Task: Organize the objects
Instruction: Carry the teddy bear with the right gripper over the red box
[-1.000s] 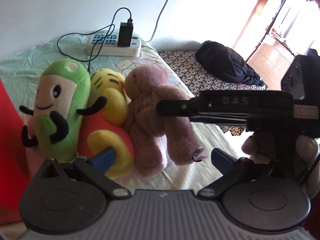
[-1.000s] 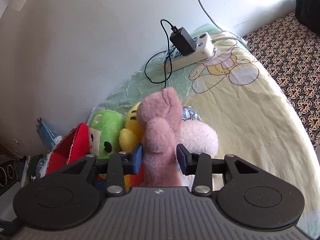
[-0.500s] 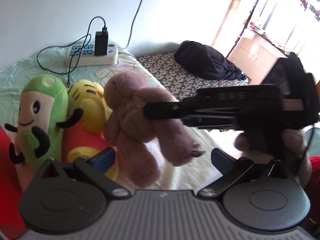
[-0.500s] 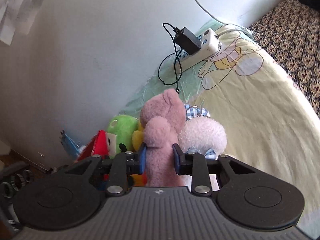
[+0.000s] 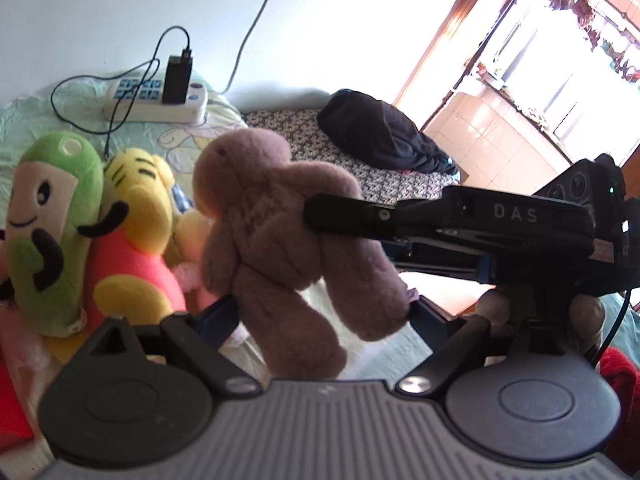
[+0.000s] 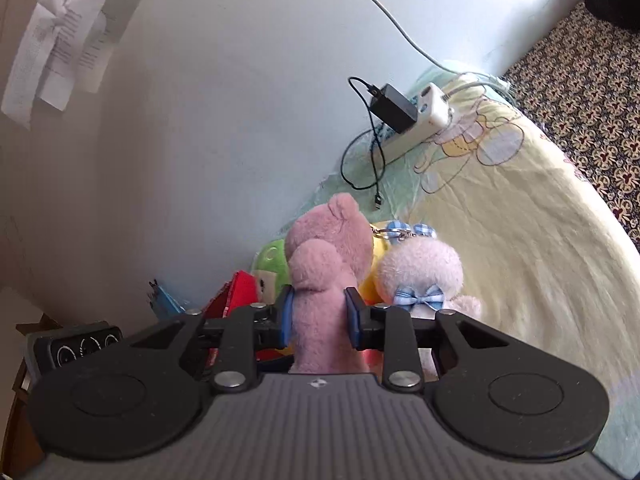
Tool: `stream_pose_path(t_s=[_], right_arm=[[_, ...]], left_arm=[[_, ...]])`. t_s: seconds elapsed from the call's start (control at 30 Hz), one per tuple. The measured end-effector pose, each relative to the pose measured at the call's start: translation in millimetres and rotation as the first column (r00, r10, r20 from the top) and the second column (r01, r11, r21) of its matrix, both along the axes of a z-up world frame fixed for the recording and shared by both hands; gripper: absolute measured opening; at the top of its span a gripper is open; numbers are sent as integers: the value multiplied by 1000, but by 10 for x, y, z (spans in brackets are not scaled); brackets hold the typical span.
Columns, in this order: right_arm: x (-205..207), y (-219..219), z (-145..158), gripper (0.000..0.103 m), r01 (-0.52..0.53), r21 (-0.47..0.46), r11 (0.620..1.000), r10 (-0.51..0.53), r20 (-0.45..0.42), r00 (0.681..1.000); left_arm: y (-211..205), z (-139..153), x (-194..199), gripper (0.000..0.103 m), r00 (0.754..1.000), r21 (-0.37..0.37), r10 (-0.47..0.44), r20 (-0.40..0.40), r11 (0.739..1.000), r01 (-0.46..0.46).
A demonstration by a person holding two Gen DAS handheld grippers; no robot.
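My right gripper [image 6: 319, 312] is shut on a pink plush bear [image 6: 326, 280] and holds it above the bed; the same gripper shows from the side in the left wrist view [image 5: 320, 208], clamped on the bear [image 5: 280, 248]. My left gripper [image 5: 322, 312] is open, its fingers either side of the bear's legs, not pinching. A green plush [image 5: 48, 220], a yellow and red plush [image 5: 136, 240] and a pale pink plush with a blue bow [image 6: 424, 276] lie on the bed by the wall.
A white power strip [image 5: 156, 100] with a black charger and cables lies on the sheet near the wall. A black garment [image 5: 380, 136] lies on the patterned cover [image 6: 580, 92]. A red item [image 6: 236, 292] sits by the plushes.
The right gripper has lifted the pink bear higher off the bed and toward the left gripper. The bear's legs now hang between the left fingers.
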State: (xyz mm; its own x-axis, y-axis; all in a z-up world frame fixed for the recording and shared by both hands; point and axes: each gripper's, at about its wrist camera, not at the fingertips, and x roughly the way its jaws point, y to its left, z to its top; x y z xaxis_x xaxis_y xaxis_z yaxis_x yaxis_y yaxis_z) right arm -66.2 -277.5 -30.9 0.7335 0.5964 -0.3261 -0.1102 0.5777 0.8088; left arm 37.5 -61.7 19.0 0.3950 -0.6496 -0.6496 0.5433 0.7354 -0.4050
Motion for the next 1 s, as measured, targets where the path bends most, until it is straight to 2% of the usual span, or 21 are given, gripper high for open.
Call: stream_pose_path(t_s=[0.23,0.47,0.73,0.9,1.0], right_arm=[[-33,292,298,28,-44,53,998,39,86,996],[172,1143,560,28,-146,74,986,135,139,981],[557,2524,504,28,-248,162,955,240,65,969],[814,3320,402,28,-259,162,952,262,0,965],[976,3738,266,28,-256,143,956,267,-61,962]], left_arm=[[421,358,-241,89,992,-36,62,111,998,-59],[1360,612,-375,89,967,-44,176,184,984,-171],[2727,672,-441,89,926,2,319,201,945,-326],[3460,553,-313,89,908,26,382,170,920,-392],[3833,437,-202,89,902,66,402,158,907,-416]])
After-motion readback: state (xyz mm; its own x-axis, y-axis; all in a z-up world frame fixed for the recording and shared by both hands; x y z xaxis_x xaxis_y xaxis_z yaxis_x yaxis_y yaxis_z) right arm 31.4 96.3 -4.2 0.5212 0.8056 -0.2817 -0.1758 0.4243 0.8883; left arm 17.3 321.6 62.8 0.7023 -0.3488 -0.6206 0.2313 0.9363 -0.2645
